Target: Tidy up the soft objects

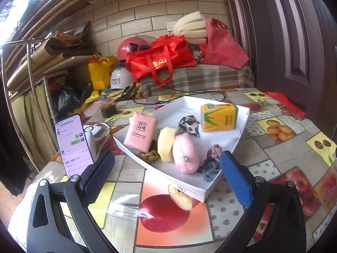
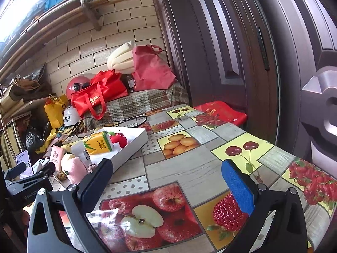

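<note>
A white tray (image 1: pixel 242 122) on the fruit-print table holds a pink tissue pack (image 1: pixel 140 133), a yellow sponge (image 1: pixel 166 145), a fluffy pink toy (image 1: pixel 185 155), a yellow tissue pack (image 1: pixel 219 117), a black-and-white scrunchie (image 1: pixel 189 125), a braided rope knot (image 1: pixel 148 155) and dark scrunchies (image 1: pixel 210 160). My left gripper (image 1: pixel 166 170) is open and empty just in front of the tray's near corner. My right gripper (image 2: pixel 167 176) is open and empty over the table right of the tray (image 2: pixel 134 142). A red plush apple (image 2: pixel 119 140) lies in the tray behind the yellow pack (image 2: pixel 98 143).
A phone (image 1: pixel 72 145) stands on a holder left of the tray. A bench behind the table carries red bags (image 1: pixel 162 60), helmets and foam. A dark wooden door (image 2: pixel 242 52) stands to the right. The left gripper's body (image 2: pixel 27 181) shows at the right view's left edge.
</note>
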Demonstrator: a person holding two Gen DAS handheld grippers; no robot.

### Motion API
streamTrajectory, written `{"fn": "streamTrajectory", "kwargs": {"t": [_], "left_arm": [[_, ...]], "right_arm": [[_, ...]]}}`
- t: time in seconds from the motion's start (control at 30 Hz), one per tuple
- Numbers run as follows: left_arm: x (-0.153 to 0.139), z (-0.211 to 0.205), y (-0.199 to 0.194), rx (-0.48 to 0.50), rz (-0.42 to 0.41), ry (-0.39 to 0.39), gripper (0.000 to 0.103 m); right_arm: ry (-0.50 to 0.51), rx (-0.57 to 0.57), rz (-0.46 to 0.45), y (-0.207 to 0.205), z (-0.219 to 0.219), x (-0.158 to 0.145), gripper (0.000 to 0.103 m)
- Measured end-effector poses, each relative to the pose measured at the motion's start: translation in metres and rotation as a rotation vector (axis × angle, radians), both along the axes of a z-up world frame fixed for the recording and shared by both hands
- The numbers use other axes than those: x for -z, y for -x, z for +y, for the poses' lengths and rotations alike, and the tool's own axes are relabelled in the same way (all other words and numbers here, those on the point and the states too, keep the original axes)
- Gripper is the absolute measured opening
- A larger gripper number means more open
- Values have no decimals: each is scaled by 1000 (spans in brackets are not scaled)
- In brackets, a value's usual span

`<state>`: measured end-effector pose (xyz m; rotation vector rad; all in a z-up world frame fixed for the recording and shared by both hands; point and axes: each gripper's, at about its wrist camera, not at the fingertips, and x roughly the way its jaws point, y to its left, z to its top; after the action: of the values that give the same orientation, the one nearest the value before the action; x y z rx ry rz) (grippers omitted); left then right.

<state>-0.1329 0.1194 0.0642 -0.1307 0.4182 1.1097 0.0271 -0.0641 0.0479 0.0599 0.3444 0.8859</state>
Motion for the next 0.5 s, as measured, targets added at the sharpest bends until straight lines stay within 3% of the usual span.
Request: {"fn": "streamTrajectory", "kwargs": {"t": [0.5], "left_arm": [[0, 7, 4, 27, -18, 59, 101]], "right_arm": [[11, -6, -8, -3, 2, 0, 103]]}}
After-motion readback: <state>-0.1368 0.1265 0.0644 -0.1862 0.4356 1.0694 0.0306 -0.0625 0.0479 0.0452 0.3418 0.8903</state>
